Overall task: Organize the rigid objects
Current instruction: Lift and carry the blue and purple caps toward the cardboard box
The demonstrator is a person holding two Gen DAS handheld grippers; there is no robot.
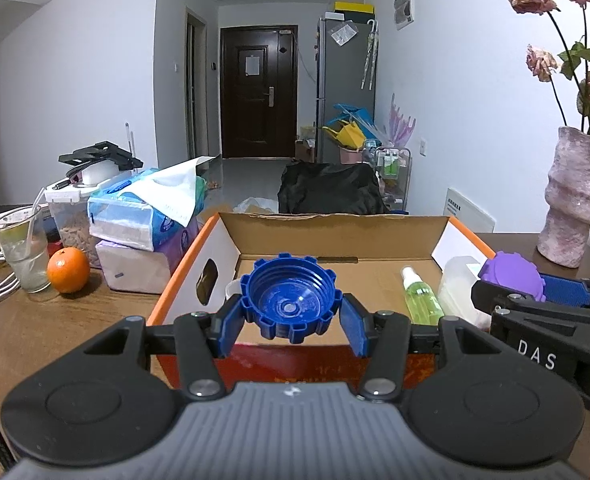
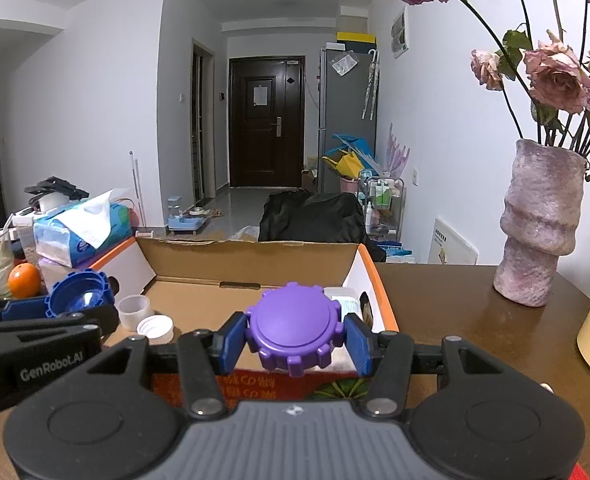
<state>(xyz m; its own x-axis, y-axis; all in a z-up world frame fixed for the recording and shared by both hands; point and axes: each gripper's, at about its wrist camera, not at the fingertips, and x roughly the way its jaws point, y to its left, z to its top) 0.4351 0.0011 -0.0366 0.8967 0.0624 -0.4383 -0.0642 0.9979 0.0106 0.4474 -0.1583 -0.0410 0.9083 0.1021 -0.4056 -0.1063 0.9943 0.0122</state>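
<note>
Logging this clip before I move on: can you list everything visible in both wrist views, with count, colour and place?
Blue cap: 1, blue, hollow side to camera, held over the box's near edge.
Purple cap: 1, purple, flat top to camera, held over the box's right part.
Cardboard box: 1, brown with orange edges, open, mid-table.
Spray bottle: 1, green, lying in box.
White cup: 1, in box, left side.
White lid: 1, in box beside cup.
Orange: 1, table left.
Glass: 1, clear, with straw, beside orange.
Tissue packs: stack, blue and purple, left of box.
Vase: 1, pink, dried roses, table right.
Left tongs: shut on blue cap.
Right tongs: shut on purple cap.
</note>
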